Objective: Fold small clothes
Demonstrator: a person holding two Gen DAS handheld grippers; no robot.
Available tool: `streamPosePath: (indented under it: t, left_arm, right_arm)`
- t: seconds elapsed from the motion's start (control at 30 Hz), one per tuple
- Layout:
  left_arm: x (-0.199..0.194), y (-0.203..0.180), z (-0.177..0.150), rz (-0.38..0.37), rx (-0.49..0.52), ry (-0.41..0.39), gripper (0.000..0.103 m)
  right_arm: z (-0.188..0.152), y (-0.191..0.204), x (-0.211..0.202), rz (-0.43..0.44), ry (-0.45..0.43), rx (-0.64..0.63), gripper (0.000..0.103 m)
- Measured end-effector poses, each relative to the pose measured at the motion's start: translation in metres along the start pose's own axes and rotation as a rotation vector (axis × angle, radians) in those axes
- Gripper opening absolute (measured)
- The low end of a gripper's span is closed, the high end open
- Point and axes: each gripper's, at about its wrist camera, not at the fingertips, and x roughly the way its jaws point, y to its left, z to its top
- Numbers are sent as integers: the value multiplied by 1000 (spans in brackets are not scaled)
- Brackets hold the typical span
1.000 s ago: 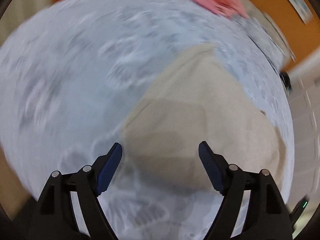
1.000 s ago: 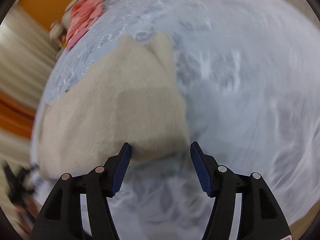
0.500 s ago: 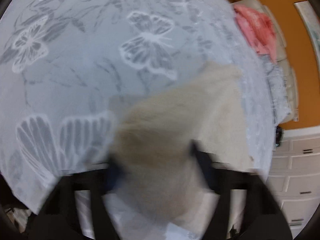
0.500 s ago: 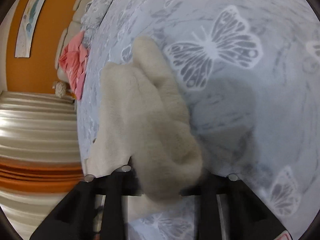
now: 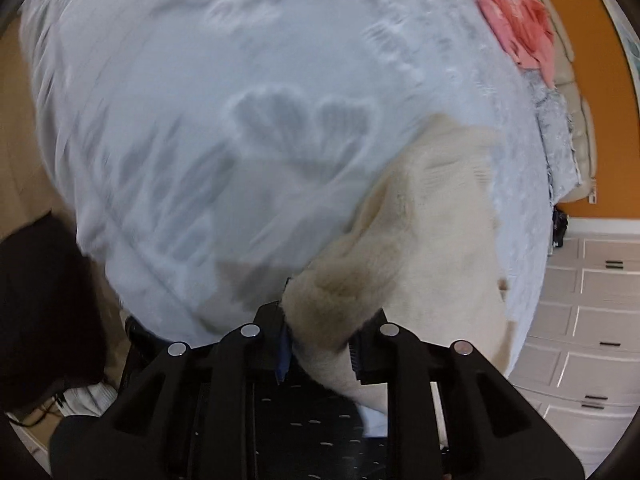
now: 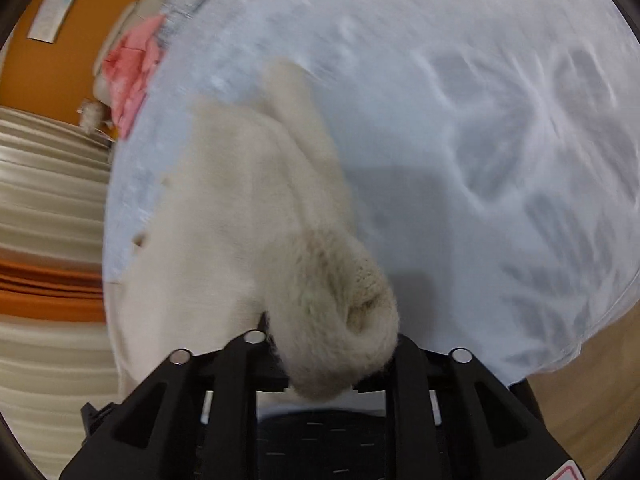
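A cream knitted garment (image 5: pixel 432 220) lies on a pale blue tablecloth with butterfly prints (image 5: pixel 240 128). My left gripper (image 5: pixel 320 344) is shut on a bunched edge of the garment, which fills the gap between its jaws. In the right wrist view the same cream garment (image 6: pixel 248 208) stretches away to the upper left, and my right gripper (image 6: pixel 336 364) is shut on another thick bunched fold of it. Both held parts are lifted off the cloth. The fingertips of both grippers are hidden by the fabric.
A pink garment (image 5: pixel 520 32) lies at the far edge of the table, also visible in the right wrist view (image 6: pixel 132 76). An orange wall (image 5: pixel 600 120) and white drawers (image 5: pixel 580 320) stand beyond. A dark object (image 5: pixel 44 300) sits left of the table.
One second ago both grippers were open over the garment. They have since closed on its near edge and lifted it, and both views have swung across the tablecloth.
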Motion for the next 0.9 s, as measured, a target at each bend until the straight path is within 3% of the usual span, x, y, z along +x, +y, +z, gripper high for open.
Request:
streamPosePath:
  t: [0.07,0.13,0.23,0.33,0.37,0.43,0.5,0.6,0.67,0.73,0.77,0.8,0.83,0.9]
  left_arm:
    - [-1,-5,-2,14,41,-34,22]
    - [-11,-17,-2,19,69,-48,27]
    - [-39,-36,-2,78,136,-97,33]
    - [-83,-62,-10,91,299,-230,46]
    - [-95,-74,-13,106,357,-284,51]
    - [-99,-98,-13,70,436,-310,54]
    - [-83,-117,-5,47,464,-287,57]
    - [-38,-142,2,65,509,-219,57]
    - [-2,-151,3,150,557,-198,57]
    - [28,-153,6,223,600,-178,57]
    - [43,-151,8,292,619,-168,57]
    - [53,-148,10,328,631,-151,57]
    - [59,-144,12,337,628,-140,57]
    - [55,-138,12,315,619,-151,57]
  right_arm:
    - [1,-1,-4,34,-18,37,22]
    - [5,11,-12,8,-33,20,26]
    - [7,39,-39,-103,-95,-88,35]
    - [-5,69,-69,-209,-237,-257,38]
    - [-5,75,-74,-219,-262,-296,38]
    - [0,106,-72,-162,-259,-375,33]
    - [3,129,-55,-111,-193,-454,10]
    - [8,155,-20,-84,-125,-537,7]
    - [18,160,12,-123,-82,-559,7]
    - [32,138,34,-224,-80,-545,6]
    - [45,114,44,-299,-77,-501,0]
    - [56,98,48,-278,-73,-447,0]
    - [63,86,45,-221,-77,-379,0]
    - [72,83,31,-226,-94,-303,0]
